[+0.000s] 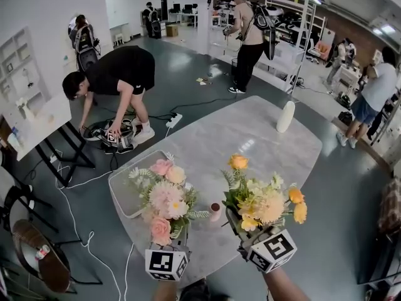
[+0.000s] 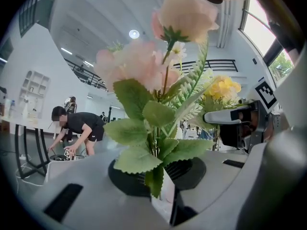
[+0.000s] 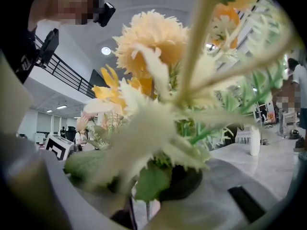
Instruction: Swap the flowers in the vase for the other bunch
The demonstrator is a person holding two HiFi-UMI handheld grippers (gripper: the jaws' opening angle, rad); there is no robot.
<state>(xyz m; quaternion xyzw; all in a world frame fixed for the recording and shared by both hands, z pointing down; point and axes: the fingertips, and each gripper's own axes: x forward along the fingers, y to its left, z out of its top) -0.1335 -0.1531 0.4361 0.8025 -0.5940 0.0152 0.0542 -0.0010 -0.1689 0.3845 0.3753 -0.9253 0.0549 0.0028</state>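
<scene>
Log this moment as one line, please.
left gripper: shut on pink bunch | right gripper: shut on yellow bunch | vase: empty, on table between them

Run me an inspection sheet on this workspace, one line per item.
Surface: grey marbled table.
Job's things: pink bunch and yellow bunch, both held above the table; small vase between them, no stems seen in it.
Clutter: white bottle at the far edge; flat tray at the left edge.
Grippers: left tongs shut on pink bunch; right tongs shut on yellow bunch.
Cables: power strip with leads on the floor.
Surroundings: bending person, others standing.
</scene>
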